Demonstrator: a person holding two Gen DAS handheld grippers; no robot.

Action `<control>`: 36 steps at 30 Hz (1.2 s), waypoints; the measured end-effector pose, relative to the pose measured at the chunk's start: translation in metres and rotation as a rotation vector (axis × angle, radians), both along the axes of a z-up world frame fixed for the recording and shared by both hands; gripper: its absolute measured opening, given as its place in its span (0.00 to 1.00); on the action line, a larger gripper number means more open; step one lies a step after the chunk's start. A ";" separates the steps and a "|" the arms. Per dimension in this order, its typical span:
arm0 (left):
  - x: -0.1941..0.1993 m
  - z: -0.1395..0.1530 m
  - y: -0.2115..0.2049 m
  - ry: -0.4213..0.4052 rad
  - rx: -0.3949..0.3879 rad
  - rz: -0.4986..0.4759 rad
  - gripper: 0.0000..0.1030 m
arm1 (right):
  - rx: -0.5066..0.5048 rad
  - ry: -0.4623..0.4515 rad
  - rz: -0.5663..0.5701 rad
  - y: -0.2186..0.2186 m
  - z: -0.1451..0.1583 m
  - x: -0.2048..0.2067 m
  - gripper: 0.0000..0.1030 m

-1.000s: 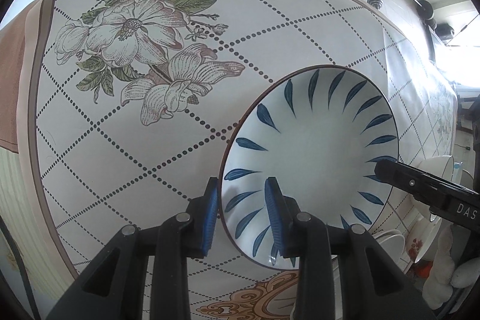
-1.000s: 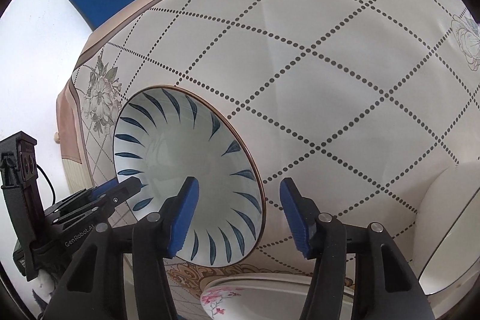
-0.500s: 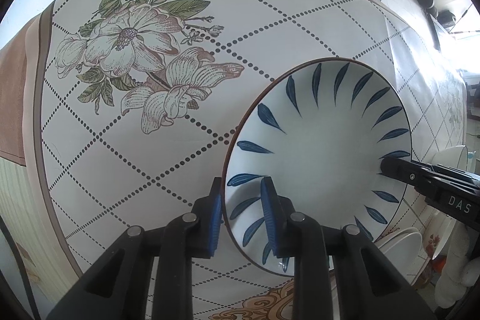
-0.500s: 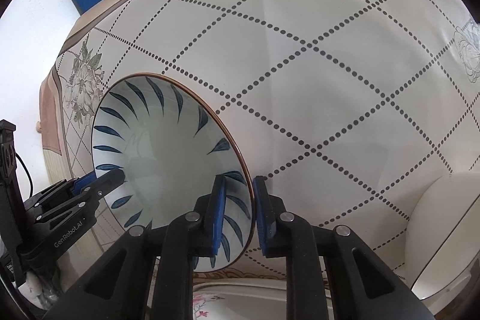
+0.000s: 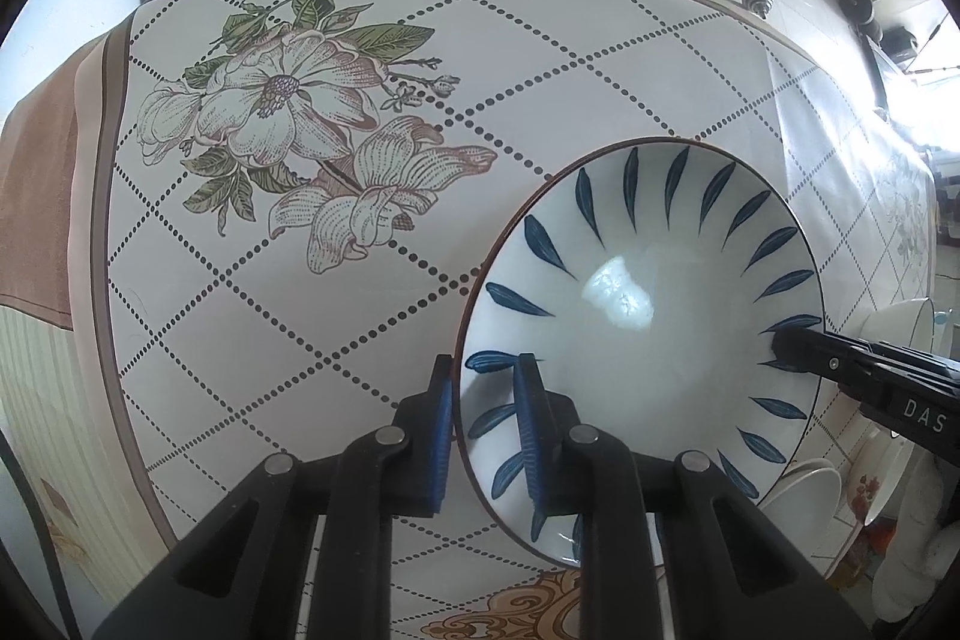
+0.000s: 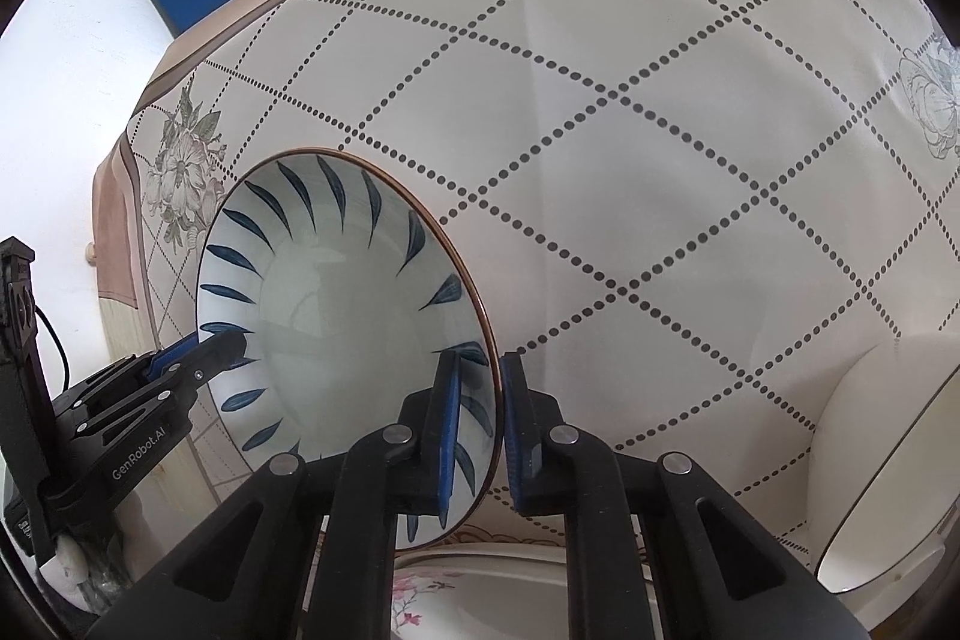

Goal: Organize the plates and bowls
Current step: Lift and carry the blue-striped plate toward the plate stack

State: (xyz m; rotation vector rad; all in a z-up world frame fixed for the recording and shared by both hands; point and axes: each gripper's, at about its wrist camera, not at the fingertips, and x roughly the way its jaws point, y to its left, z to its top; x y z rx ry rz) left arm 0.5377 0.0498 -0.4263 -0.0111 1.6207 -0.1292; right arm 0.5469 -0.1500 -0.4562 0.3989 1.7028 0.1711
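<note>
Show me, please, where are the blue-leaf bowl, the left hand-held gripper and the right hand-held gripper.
blue-leaf bowl (image 5: 654, 340): left wrist view, on its white inner bottom.
left hand-held gripper (image 5: 483, 418): left wrist view, midway between its fingertips, at the bowl rim.
right hand-held gripper (image 6: 480, 412): right wrist view, midway between its fingertips, at the bowl rim.

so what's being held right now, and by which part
The bowl, by its rim: left gripper and right gripper each clamp opposite sides.

Left gripper (image 5: 483, 430) and right gripper (image 6: 480, 436), both clamped on opposite rims.
</note>
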 end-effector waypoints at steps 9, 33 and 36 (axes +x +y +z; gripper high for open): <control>-0.008 0.023 0.004 -0.040 -0.008 -0.006 0.16 | 0.023 -0.030 -0.014 -0.010 0.018 -0.003 0.14; -0.084 0.089 -0.050 -0.108 -0.051 -0.112 0.16 | 0.051 -0.111 -0.068 -0.083 0.096 -0.104 0.13; -0.104 0.087 -0.059 -0.097 -0.054 -0.128 0.16 | 0.045 -0.106 -0.073 -0.092 0.096 -0.128 0.13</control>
